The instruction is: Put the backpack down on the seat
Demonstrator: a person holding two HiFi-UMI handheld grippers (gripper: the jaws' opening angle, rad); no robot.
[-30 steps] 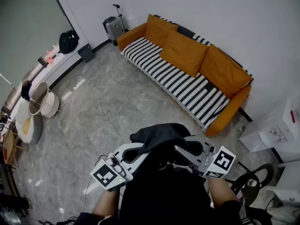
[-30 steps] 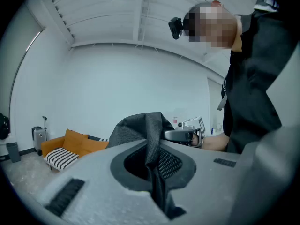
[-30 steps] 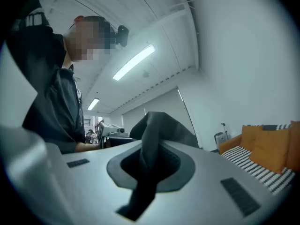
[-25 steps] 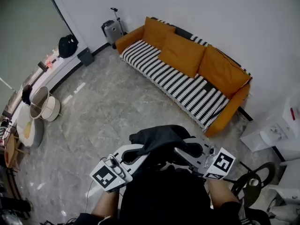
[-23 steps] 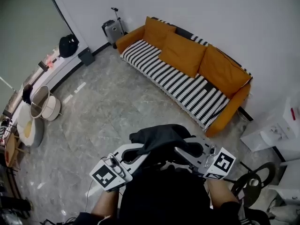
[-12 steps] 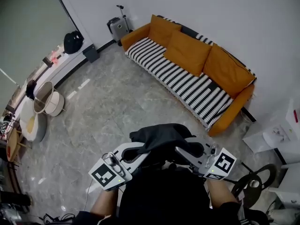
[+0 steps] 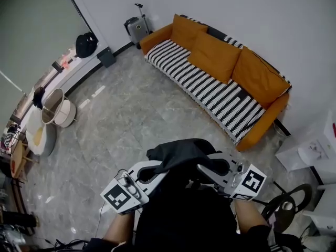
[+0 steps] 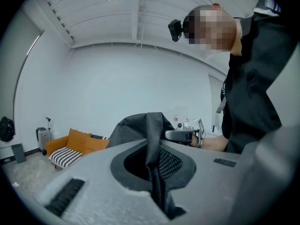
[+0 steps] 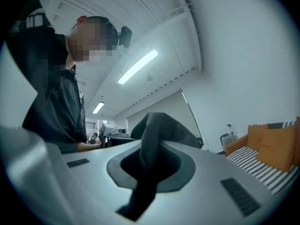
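Since the earlier frames the room has slid a little toward the right of the head view, while both grippers and their load keep the same spot at bottom centre. At the left edge a round basket [image 7: 55,106] stands on the grey marbled floor [image 7: 134,117]. A black bag [image 7: 86,44] sits above it near the wall, and a small suitcase [image 7: 137,28] stands further right at the top. Low in the frame, the left gripper [image 7: 156,168] has its jaws pinched tight on the backpack [image 7: 178,152]; its own view shows a dark strap running down through the closed jaws. The backpack hangs bunched between the two tools, held up in front of the person's body and well apart from the seat. Just right of it, the right gripper [image 7: 203,168] is likewise clamped narrow on a fold of the same black cloth. Across the upper right lies the orange sofa [image 7: 262,127], its seat under a black-and-white striped cover [image 7: 210,91], with three orange cushions [image 7: 212,56] leaning against its back
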